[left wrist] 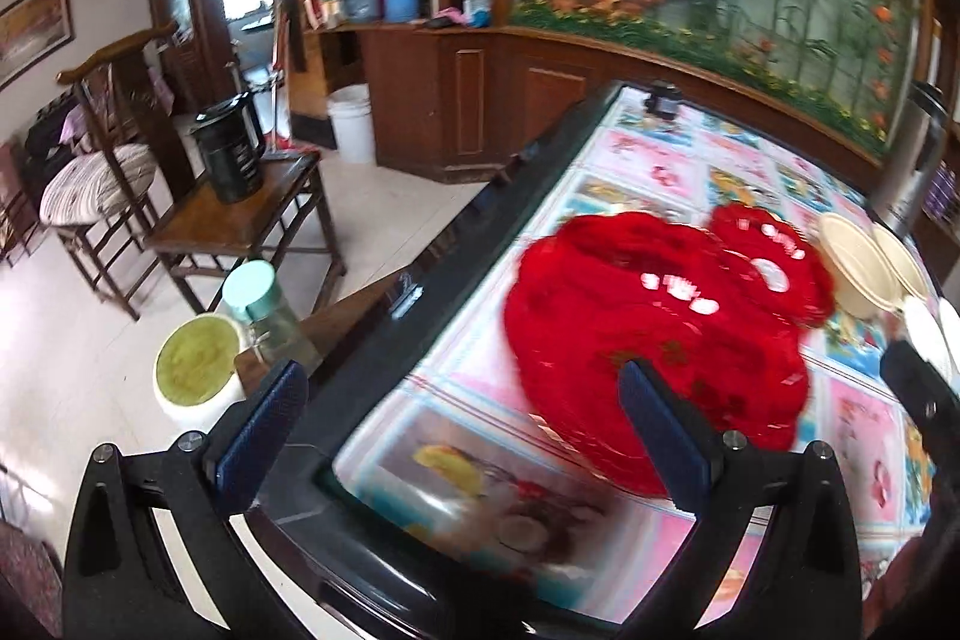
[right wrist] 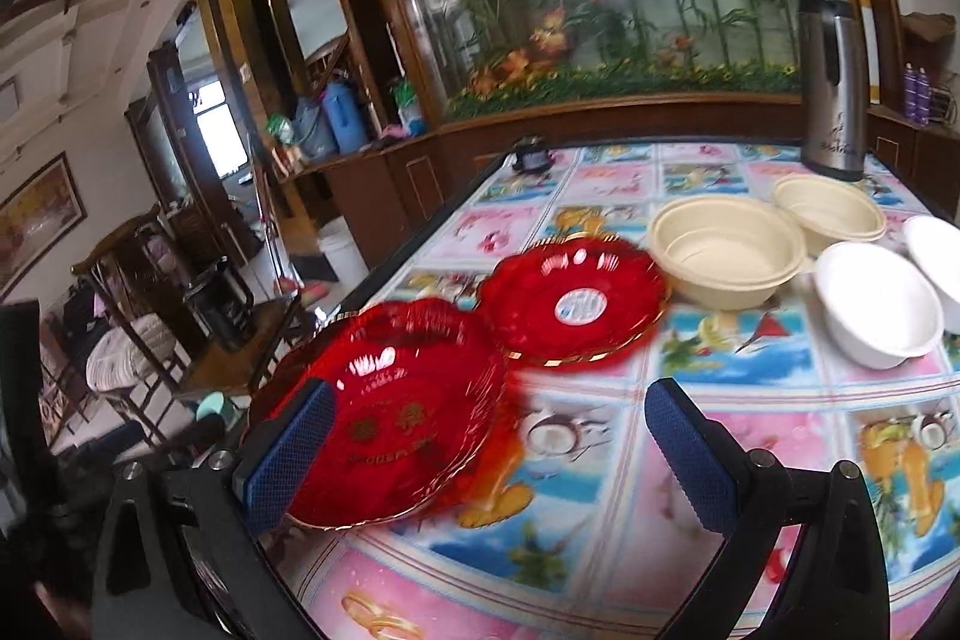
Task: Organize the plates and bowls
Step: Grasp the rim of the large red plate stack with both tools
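A large red glass plate (right wrist: pixel 390 406) lies near the table's left edge, with a smaller red plate (right wrist: pixel 576 304) behind it. Two beige bowls (right wrist: pixel 726 250) (right wrist: pixel 828 208) and two white bowls (right wrist: pixel 876 304) (right wrist: pixel 936 250) stand at the right. My right gripper (right wrist: pixel 486 454) is open above the table, its left finger over the large plate's near rim. My left gripper (left wrist: pixel 462 436) is open over the table's left edge; the large red plate (left wrist: pixel 648 334) is blurred beside its right finger, with the smaller plate (left wrist: pixel 768 262) and the beige bowls (left wrist: pixel 864 268) beyond.
A steel thermos (right wrist: pixel 831 82) stands at the far right of the patterned tablecloth (right wrist: pixel 600 520). A small dark object (right wrist: pixel 531 157) sits at the far edge. Left of the table are a wooden stool with a black jug (left wrist: pixel 231 154), a chair (left wrist: pixel 96 184) and a bottle (left wrist: pixel 264 310).
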The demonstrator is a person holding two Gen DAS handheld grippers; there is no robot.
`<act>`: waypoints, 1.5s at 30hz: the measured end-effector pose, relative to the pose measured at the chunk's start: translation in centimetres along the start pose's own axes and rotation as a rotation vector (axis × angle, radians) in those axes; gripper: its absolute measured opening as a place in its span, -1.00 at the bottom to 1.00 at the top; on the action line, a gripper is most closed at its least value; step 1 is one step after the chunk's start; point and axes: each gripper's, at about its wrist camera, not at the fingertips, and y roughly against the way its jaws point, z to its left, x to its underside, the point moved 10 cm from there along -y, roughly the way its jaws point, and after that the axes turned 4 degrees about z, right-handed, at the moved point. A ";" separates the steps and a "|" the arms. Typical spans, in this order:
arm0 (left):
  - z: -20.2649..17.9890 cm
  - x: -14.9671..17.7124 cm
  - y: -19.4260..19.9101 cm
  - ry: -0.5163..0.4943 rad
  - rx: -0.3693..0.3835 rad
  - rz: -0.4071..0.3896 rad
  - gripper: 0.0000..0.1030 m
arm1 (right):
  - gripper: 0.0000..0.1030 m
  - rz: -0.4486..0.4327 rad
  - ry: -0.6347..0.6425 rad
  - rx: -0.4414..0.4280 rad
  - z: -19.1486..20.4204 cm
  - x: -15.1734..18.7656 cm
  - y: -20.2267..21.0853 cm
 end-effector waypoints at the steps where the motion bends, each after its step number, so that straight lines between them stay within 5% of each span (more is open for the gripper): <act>1: 0.2 0.0 -0.7 0.005 0.002 0.019 1.00 | 0.99 0.010 -0.004 0.001 0.1 0.2 -0.2; 10: -0.2 -0.6 -2.2 0.014 0.009 0.048 1.00 | 0.99 0.110 -0.122 -0.041 0.0 1.5 -3.8; 31: -2.1 -0.9 -5.4 -0.001 0.026 0.108 1.00 | 0.99 0.189 -0.194 -0.030 0.0 1.9 -8.2; 45: -4.3 2.7 -9.1 -0.061 0.077 0.319 1.00 | 0.92 0.242 -0.214 -0.006 -0.3 2.5 -9.6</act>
